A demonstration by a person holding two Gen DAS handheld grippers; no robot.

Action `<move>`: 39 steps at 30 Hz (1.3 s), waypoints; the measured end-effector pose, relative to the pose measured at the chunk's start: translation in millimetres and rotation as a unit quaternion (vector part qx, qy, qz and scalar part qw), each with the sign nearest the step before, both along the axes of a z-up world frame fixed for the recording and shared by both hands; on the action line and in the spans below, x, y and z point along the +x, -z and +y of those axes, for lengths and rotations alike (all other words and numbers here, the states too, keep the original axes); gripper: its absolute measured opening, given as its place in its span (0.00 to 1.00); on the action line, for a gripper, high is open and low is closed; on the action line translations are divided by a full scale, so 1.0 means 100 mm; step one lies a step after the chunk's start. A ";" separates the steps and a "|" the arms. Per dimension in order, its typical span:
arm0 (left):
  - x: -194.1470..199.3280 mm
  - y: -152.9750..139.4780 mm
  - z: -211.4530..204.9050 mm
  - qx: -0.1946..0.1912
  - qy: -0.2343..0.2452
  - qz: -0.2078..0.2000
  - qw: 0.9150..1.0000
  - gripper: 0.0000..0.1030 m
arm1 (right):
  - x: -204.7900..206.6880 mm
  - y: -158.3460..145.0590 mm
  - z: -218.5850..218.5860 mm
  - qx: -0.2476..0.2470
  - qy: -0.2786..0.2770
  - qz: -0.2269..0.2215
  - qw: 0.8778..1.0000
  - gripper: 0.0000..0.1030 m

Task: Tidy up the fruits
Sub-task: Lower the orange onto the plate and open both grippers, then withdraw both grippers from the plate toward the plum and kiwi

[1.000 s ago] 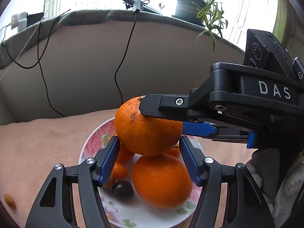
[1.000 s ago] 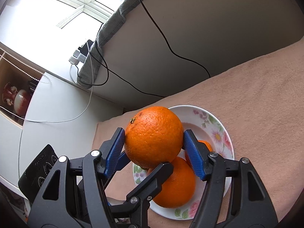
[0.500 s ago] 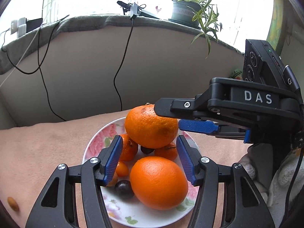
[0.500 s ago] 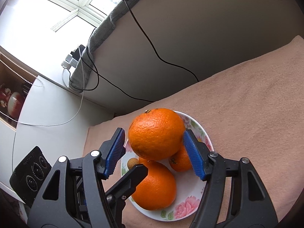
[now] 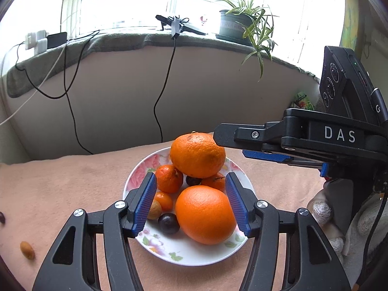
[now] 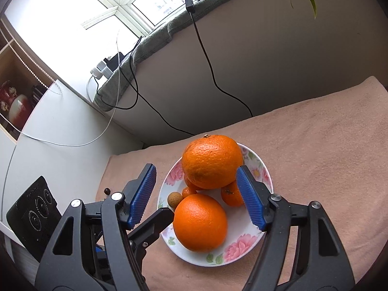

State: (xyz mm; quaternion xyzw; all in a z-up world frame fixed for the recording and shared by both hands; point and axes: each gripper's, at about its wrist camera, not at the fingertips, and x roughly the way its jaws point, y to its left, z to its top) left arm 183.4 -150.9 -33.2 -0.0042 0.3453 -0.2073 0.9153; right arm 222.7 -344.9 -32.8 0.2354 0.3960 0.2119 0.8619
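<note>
We count two big oranges (image 5: 197, 154), three small mandarins (image 5: 169, 178), two dark plums (image 5: 168, 223) and one nut (image 5: 155, 209) on one floral plate (image 5: 184, 254).

A big bright window (image 5: 126, 12) fills the back of the room, and a green plant in a pot (image 5: 236, 25) sits on the sill beside it. A grey cloth (image 5: 121, 43) covers the sill, and black wires (image 5: 165, 84) hang down the brown wall (image 5: 206, 92) below. A white plug block (image 5: 36, 41) sits at the left end of the sill, and a pink blanket (image 6: 327, 145) covers the flat top below the wall.
</note>
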 end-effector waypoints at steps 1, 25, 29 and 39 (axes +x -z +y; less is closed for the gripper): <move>-0.01 -0.01 -0.01 0.001 0.000 -0.002 1.000 0.57 | -0.03 -0.01 0.01 -0.004 0.000 -0.003 1.000 0.72; -0.37 -0.16 0.79 -0.004 -0.065 -0.028 0.997 0.70 | -0.62 -0.35 0.67 -0.086 -0.020 -0.102 0.991 0.76; -0.42 -0.17 0.96 -0.005 -0.080 -0.032 0.996 0.70 | -0.65 -0.38 0.76 -0.074 -0.018 -0.110 0.991 0.76; -0.54 -0.13 1.45 0.010 -0.126 -0.043 0.991 0.70 | -0.74 -0.44 1.15 -0.108 -0.031 -0.153 0.982 0.90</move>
